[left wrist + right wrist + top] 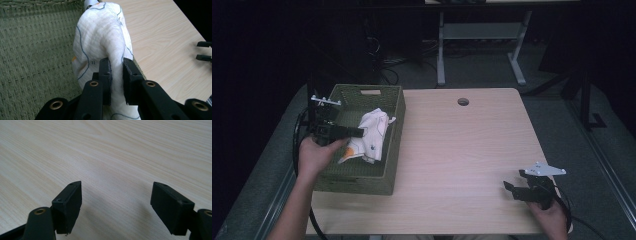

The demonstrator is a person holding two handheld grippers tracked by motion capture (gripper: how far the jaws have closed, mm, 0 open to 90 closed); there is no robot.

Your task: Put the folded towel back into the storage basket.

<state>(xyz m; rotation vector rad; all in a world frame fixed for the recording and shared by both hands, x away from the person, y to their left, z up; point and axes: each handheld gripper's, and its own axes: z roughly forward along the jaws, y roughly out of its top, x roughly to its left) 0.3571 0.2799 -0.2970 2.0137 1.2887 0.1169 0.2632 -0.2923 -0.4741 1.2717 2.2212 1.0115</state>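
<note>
A white cloth (373,134) with thin blue lines and orange patches lies bunched in a green woven basket (362,180) at the table's left. My left gripper (360,132) reaches into the basket from the left and is shut on a fold of the cloth (100,45), which is pinched between its two black jaws. In the left gripper view the gripper (116,75) holds the fabric lifted in a hump above the basket floor (35,55). My right gripper (512,189) rests near the table's front right corner, open, with bare wood (115,170) between its jaws.
The light wooden table (462,145) has a round cable hole (463,101) near its far edge. The basket has tall walls and a handle slot (370,92) on its far side. Desk legs (440,50) and cables stand on the dark floor beyond.
</note>
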